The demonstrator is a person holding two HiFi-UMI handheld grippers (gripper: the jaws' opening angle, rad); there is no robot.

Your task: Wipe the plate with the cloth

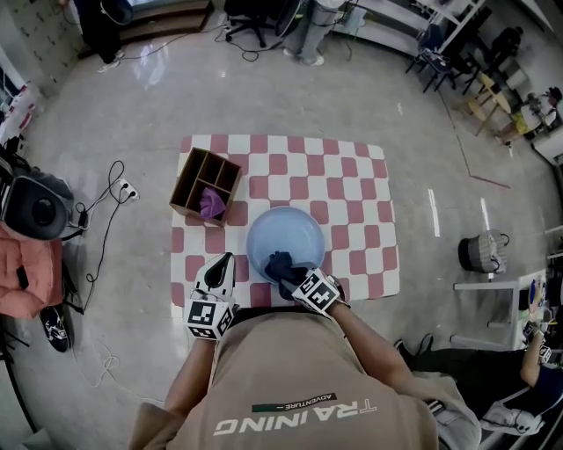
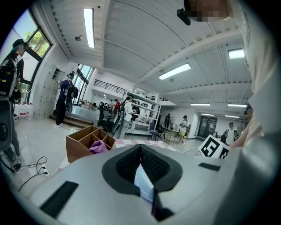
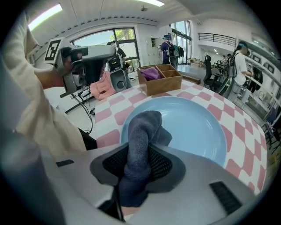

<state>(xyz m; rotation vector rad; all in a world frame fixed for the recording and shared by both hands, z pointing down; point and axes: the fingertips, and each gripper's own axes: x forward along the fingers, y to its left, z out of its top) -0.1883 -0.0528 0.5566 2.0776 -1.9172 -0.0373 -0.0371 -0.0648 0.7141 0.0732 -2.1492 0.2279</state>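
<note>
Right gripper view: right gripper [image 3: 139,154] jaws part-closed, clamping dark cloth [image 3: 145,127] over near side of blue plate [image 3: 197,127]. Left gripper [image 2: 141,171] jaws pinch pale sliver, probably plate rim. Press cloth flat, sweep full basin, hold rim steady.

Wood box [image 1: 181,193] w/ purple rag maybe [image 1: 211,204], checked mat [image 1: 352,180]

We are looking across a big open hall: a glossy grey floor [image 1: 369,97] is reflecting long ceiling light strips [image 2: 88,27], and tall windows [image 2: 37,41] are letting in daylight (trees are showing outside). White shelving [image 2: 149,103] and a black office chair [image 1: 253,19] are standing along the edges.
</note>
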